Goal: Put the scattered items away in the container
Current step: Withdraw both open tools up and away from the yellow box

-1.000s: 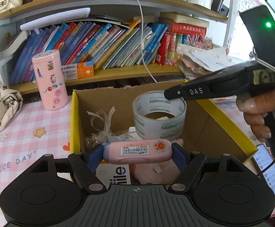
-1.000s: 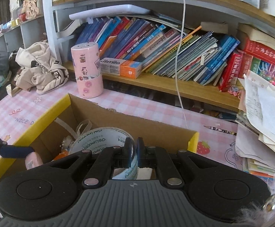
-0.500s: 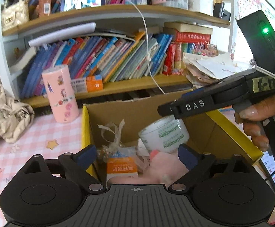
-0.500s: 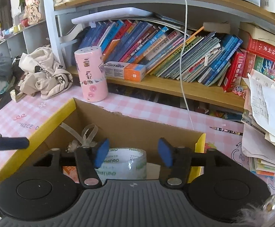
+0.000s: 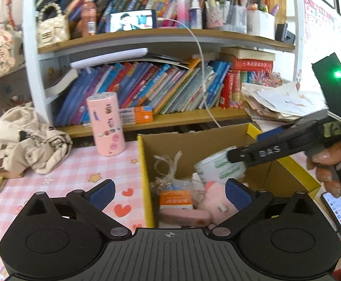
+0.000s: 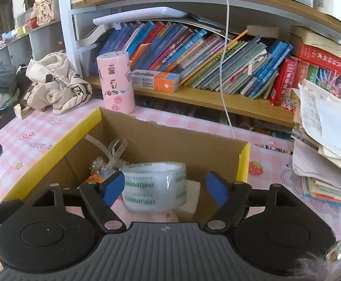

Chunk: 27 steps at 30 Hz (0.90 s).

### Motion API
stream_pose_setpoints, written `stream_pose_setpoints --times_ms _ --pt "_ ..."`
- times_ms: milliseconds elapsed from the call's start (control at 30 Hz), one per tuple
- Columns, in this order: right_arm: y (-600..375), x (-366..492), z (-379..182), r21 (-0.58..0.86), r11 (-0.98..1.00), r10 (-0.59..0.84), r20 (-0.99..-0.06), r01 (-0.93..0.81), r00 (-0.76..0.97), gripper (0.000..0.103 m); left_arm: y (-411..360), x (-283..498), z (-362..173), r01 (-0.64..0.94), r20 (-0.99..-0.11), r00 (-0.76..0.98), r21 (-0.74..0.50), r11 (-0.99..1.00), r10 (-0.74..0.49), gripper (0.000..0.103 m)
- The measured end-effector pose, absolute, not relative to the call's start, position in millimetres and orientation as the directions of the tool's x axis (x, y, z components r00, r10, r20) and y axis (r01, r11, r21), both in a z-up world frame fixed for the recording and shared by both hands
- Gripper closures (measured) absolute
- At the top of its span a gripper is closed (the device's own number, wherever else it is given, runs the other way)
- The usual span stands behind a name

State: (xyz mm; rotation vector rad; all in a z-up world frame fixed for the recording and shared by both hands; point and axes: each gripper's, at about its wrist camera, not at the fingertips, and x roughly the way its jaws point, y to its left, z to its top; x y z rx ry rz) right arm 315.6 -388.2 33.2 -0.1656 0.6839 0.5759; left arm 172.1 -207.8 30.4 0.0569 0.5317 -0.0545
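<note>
Basically 1 cardboard box [image 5: 200, 140] with yellow rim sat on the pink checked cloth [image 5: 60, 187], holding 1 tape roll [image 6: 154, 185] printed with green lettering I couldn't make out, 1 pink case [image 5: 184, 215], 1 orange-white carton [image 5: 176, 200], 1 pink plush [image 5: 215, 199] and a ribbon-tied bag [image 5: 168, 178]. Left gripper [image 5: 169, 193] was spread wide, empty, straddling the box's near-left wall; right gripper [image 6: 164, 187] was also spread, empty, pads either side of the roll without touching. Readable: "DAS" on the right gripper's finger, "usmile" on the shelf carton [image 6: 155, 80], "NICE D" on the cloth.
</note>
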Motion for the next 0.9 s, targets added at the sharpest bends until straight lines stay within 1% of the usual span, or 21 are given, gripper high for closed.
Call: stream_pose_setpoints --times_ms 233,500,733,900 --pt "-393 286 40 0.029 0.862 0.409 -0.629 -0.506 0.661 0.027 -184 148 30 0.019 -0.498 0.867 0.021 1.000 -0.006 0.001" --pt "-396 240 54 0.030 0.905 0.364 -0.572 -0.425 0.735 0.026 -159 119 29 -0.020 -0.496 0.868 -0.009 1.000 0.012 0.001" --pt "-391 194 59 0.032 0.928 0.329 -0.542 -0.372 0.773 0.024 -145 93 31 -0.006 -0.489 0.872 -0.014 1.000 -0.002 0.001" --pt "-384 160 53 0.032 0.937 0.306 -0.552 -0.347 0.776 0.022 -139 78 32 0.018 -0.481 0.876 -0.016 1.000 -0.023 0.001"
